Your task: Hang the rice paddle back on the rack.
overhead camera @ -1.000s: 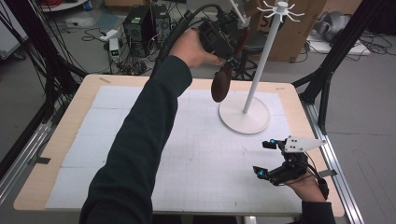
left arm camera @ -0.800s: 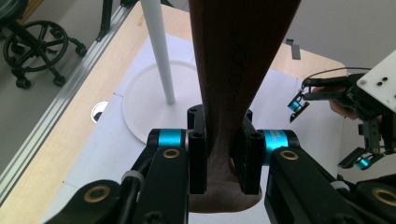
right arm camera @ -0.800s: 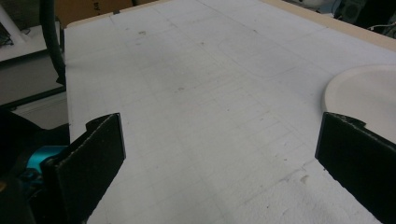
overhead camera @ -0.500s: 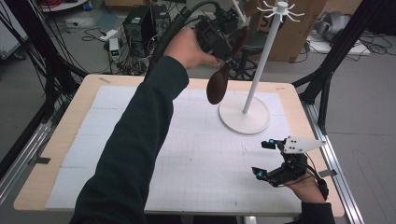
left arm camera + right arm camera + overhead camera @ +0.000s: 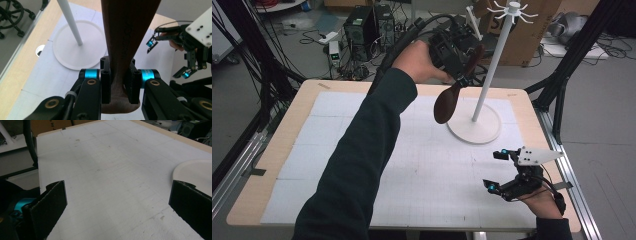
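Carrying a dark wooden spoon (image 5: 451, 95) through the air toward the white stand (image 5: 494, 60) looks like the step in hand: the left gripper (image 5: 460, 56) is raised above the far side of the table (image 5: 287, 130), its jaws pressed onto the spoon's handle, which the left gripper view shows clamped squarely between the two black pads (image 5: 105, 82). That places the spoon off the table, just left of the stand's pole and above the white paper sheet (image 5: 362, 150), apart from the round base (image 5: 474, 130). Its long axis runs steeply, tilted from upper right to lower left in the high view, with the bowl end hanging down toward the near side and the handle end up in the grip. At the top of the pole sits a ring of small hooks (image 5: 512, 10), so the likely aim is to hang the spoon there; whether the handle has a hole or loop for that I cannot tell. The next move would call for lifting further and bringing the handle end level with a hook. The right gripper (image 5: 507, 172) rests low at the near right corner, its jaws spread wide with nothing between them.
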Demonstrator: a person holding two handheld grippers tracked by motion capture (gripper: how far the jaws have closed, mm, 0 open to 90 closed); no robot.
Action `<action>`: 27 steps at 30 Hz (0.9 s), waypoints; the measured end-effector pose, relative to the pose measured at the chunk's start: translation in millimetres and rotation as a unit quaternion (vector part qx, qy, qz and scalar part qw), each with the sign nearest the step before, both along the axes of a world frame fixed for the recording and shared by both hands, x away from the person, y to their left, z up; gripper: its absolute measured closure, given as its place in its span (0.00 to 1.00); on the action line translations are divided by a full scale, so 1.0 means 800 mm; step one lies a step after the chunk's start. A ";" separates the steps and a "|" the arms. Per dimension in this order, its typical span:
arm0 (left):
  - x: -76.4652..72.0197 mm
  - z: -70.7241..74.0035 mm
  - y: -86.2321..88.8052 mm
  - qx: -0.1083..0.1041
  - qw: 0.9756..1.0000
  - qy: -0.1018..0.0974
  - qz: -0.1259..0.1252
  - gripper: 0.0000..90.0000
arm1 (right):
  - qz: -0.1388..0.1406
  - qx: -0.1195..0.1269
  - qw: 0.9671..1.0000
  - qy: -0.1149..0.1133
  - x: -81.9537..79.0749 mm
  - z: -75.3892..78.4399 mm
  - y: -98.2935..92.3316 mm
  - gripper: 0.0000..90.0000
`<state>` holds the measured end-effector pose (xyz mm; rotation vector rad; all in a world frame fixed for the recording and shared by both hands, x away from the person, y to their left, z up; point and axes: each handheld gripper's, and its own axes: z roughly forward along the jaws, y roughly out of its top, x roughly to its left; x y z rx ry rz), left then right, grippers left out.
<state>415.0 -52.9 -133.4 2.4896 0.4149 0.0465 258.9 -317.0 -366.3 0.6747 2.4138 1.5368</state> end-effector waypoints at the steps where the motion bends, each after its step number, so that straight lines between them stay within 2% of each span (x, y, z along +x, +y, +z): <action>1: -0.003 -0.001 0.001 0.001 1.000 0.002 0.001 0.86 | -0.001 0.002 1.000 -0.003 0.000 0.000 -0.001 0.01; 6: -0.017 0.002 0.008 0.012 1.000 0.001 0.014 0.86 | -0.005 0.005 1.000 -0.002 0.001 0.000 -0.004 0.01; 9: -0.024 0.013 0.012 0.011 1.000 -0.002 0.018 0.86 | -0.001 0.004 1.000 -0.003 0.001 0.001 -0.001 0.01; 13: -0.036 0.029 0.014 0.028 0.999 -0.019 0.029 0.86 | 0.002 0.003 1.000 -0.004 0.001 0.003 0.002 0.01; 16: -0.041 0.040 0.015 0.021 0.999 -0.016 0.024 0.86 | 0.003 0.004 1.000 -0.005 0.003 0.003 0.004 0.01; 23: -0.022 0.048 0.000 0.031 0.999 -0.010 0.024 0.86 | 0.006 0.003 1.000 -0.006 0.004 0.003 0.007 0.01; 27: -0.008 0.058 -0.011 0.036 0.999 -0.011 0.025 0.86 | 0.006 0.006 1.000 -0.001 0.006 0.003 0.005 0.01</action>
